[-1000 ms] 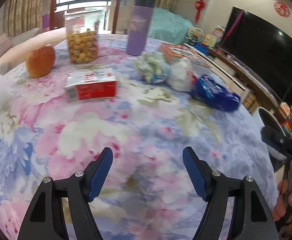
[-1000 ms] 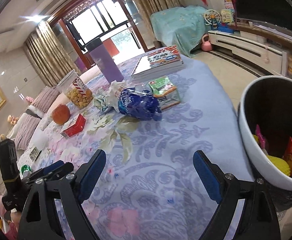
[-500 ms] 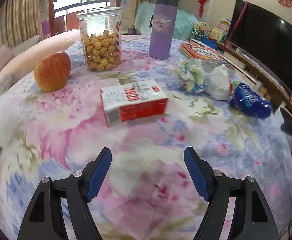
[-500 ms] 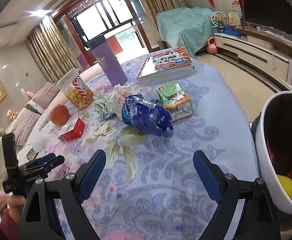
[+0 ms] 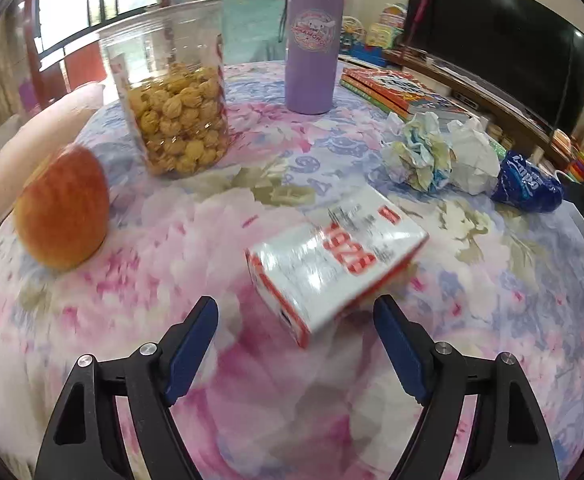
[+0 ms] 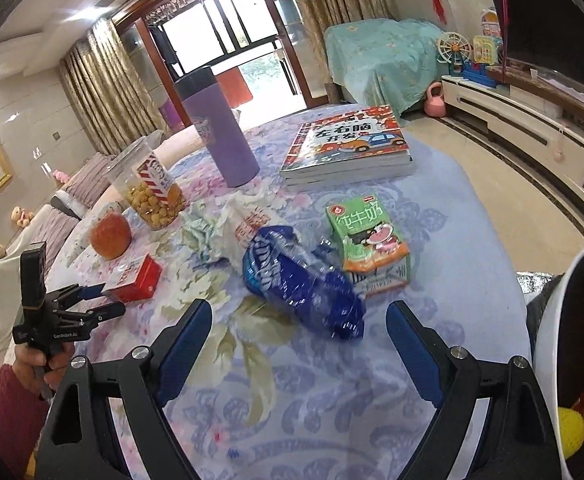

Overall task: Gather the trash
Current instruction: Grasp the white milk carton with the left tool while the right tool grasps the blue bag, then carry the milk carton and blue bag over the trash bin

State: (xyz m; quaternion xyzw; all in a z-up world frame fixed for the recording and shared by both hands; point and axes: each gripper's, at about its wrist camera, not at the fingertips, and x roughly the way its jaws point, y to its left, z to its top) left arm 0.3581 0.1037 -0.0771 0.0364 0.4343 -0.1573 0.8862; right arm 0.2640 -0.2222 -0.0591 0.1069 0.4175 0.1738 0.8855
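A red and white carton [image 5: 336,264] lies flat on the flowered tablecloth. Its near end sits between the tips of my left gripper [image 5: 296,308], whose jaws are opening, and the pads do not touch it. A crumpled blue bag [image 6: 304,292] lies just ahead of my right gripper [image 6: 300,312], which stands open and holds nothing. Beside the bag rests a green milk carton [image 6: 368,240]. Two crumpled paper balls, one patterned [image 5: 420,152] and one white [image 5: 472,156], lie behind. The right wrist view shows the left gripper [image 6: 95,304] at the red carton [image 6: 135,280].
An apple [image 5: 63,212], a clear jar of nuts [image 5: 175,104], a purple flask [image 5: 312,40] and stacked books [image 6: 352,144] stand at the back of the table. A white bin [image 6: 572,320] holding trash stands off the table's right edge.
My left gripper has moved in on the red and white carton, which now reaches between its tips, and its jaws stand wider. My right gripper has closed in on the blue bag.
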